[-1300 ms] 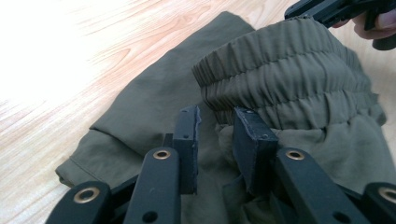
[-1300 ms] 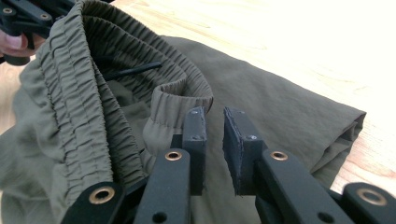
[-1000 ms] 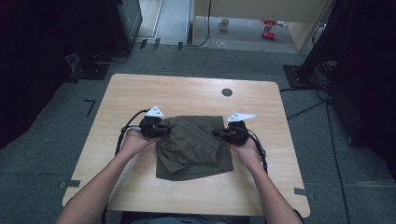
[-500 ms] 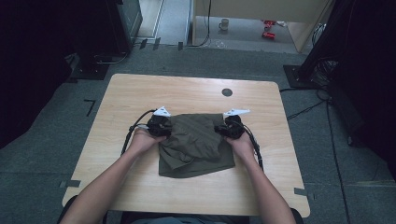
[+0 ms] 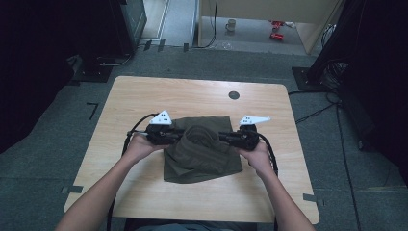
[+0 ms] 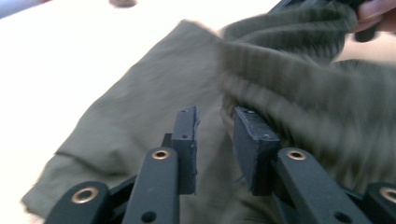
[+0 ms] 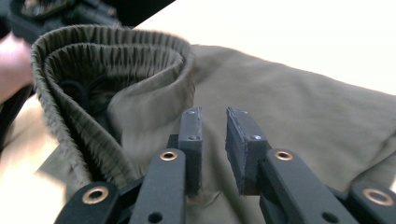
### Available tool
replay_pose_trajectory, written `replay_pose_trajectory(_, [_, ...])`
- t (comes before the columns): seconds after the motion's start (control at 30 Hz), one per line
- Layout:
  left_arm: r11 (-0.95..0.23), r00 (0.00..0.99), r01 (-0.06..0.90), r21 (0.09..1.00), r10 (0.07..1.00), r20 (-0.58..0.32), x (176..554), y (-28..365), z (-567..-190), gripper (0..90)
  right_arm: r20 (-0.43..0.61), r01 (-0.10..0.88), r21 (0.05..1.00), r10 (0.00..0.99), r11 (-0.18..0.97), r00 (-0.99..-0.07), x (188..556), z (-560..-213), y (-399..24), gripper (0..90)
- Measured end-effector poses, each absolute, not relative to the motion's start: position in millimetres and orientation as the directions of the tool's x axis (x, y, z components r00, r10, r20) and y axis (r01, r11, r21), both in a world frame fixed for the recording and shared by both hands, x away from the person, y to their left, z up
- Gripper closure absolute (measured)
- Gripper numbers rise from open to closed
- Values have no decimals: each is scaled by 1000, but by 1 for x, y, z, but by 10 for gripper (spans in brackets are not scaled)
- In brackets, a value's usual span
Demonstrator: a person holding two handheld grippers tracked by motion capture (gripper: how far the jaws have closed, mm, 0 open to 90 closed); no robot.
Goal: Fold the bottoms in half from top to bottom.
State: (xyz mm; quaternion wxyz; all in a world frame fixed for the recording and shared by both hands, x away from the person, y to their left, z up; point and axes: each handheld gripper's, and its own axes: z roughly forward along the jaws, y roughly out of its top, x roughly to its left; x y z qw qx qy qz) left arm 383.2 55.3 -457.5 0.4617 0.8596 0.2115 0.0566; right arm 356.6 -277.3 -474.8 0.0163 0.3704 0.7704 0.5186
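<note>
High view: my green cloth (image 5: 202, 154) lies in the middle of the bench (image 5: 144, 96). My left tool (image 5: 179, 138) sits at the cloth's left edge, my right tool (image 5: 222, 137) at its right edge. Both tools have just been opening, jaws apart, only loose cloth between them.

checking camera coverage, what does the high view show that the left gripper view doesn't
High view alone: the whole table, both forearms, the left gripper from above, the floor with a mug.

Left gripper view alone: its own jaws close up, parted, nothing pinched between the pads; they have just been opening. Also the ribbing of the waistband.

Both: the olive garment, the dark hole in the tabletop, and the right gripper at the garment's far side.
</note>
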Motion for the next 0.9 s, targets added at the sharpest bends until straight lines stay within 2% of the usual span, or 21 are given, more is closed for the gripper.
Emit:
replay_pose_trajectory(0.07, [-479, 929, 275, 834, 356, -102, 363, 59, -448, 670, 320, 525, 818, 572, 236, -755, 340, -471, -275, 731])
replay_pose_trajectory(0.17, [-511, 939, 260, 819, 330, -92, 346, 60, -447, 625, 275, 492, 823, 558, 285, -783, 321, -467, -271, 715])
replay_pose_trajectory(0.2, [-511, 939, 260, 819, 330, -92, 346, 60, -447, 621, 275, 492, 823, 558, 285, -783, 321, -467, -271, 715])
replay_pose_trajectory(0.3, [-513, 924, 299, 805, 367, -109, 331, 64, -451, 621, 185, 454, 825, 598, 336, -780, 305, -463, -270, 705])
replay_pose_trajectory(0.43, [-505, 915, 334, 796, 377, -144, 327, 66, -455, 625, 177, 462, 822, 623, 332, -762, 302, -463, -267, 663])
replay_pose_trajectory(0.47, [-516, 911, 356, 779, 376, -167, 326, 66, -458, 619, 167, 458, 820, 621, 344, -766, 300, -466, -264, 620])
replay_pose_trajectory(0.67, [-569, 903, 403, 717, 376, -209, 324, 64, -478, 556, 194, 491, 794, 615, 359, -764, 294, -477, -255, 496])
replay_pose_trajectory(0.9, [-583, 890, 431, 689, 402, -217, 335, 61, -492, 492, 205, 537, 724, 609, 432, -766, 291, -499, -247, 430])
